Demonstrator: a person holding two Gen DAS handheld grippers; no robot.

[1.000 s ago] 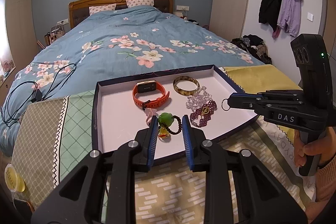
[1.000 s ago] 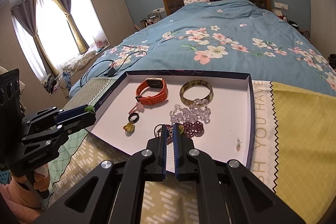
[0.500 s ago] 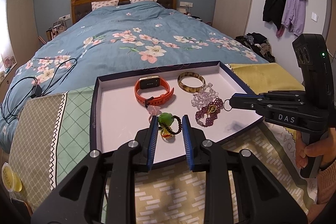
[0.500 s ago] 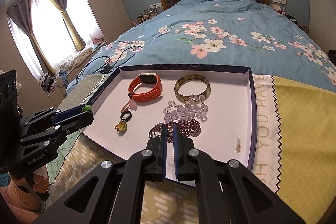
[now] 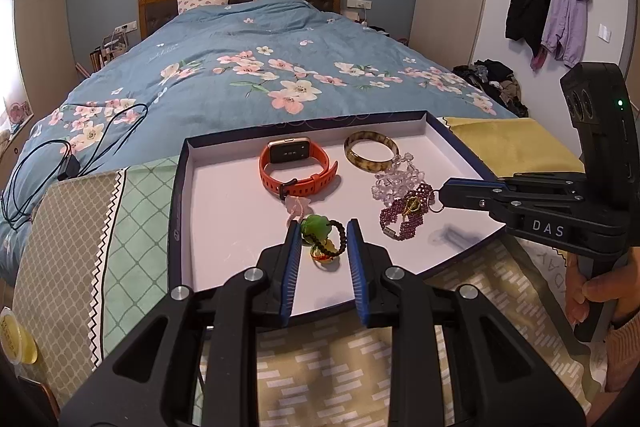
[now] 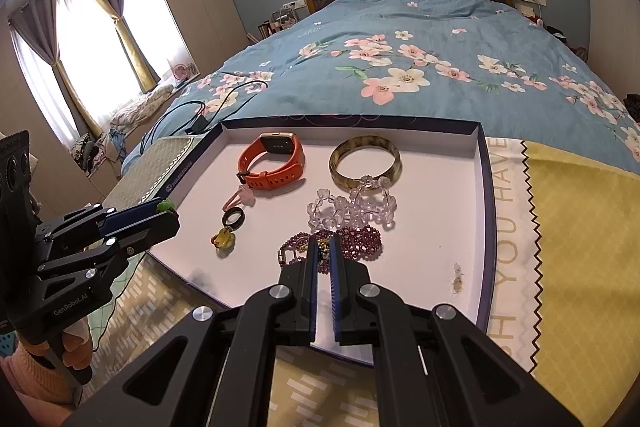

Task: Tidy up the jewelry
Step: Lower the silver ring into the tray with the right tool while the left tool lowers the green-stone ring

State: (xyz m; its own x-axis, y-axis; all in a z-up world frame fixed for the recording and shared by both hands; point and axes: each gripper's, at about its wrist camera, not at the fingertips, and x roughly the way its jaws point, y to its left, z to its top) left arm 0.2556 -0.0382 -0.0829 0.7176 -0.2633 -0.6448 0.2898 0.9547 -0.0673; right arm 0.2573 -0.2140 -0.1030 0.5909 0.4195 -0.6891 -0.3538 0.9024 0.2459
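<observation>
A dark-rimmed white tray (image 5: 178, 211) (image 6: 486, 227) holds an orange watch (image 5: 296, 183) (image 6: 272, 179), a brown bangle (image 5: 370, 167) (image 6: 366, 141), clear beads (image 5: 396, 179) (image 6: 352, 207), a purple bead bracelet (image 5: 404, 223) (image 6: 360, 241), a pink charm (image 5: 298, 203) and a black ring (image 6: 225, 218) with a yellow charm (image 6: 224, 239). At the tray's near left edge, my left gripper (image 5: 322, 233) (image 6: 170, 213) is shut on a green charm (image 5: 314, 227) (image 6: 165, 205). My right gripper (image 6: 323, 247) (image 5: 445, 195), beside the purple bracelet, is shut on a small metal ring (image 5: 430, 202).
The tray lies on patterned cloths (image 5: 100, 227) (image 6: 580, 247) at the foot of a bed with a blue flowered quilt (image 5: 280, 67). A black cable (image 5: 60, 155) lies on the quilt at the left. A hand (image 5: 588, 295) holds the right gripper's handle.
Both views have drifted slightly over the tray. The grips and the pieces on the tray look the same.
</observation>
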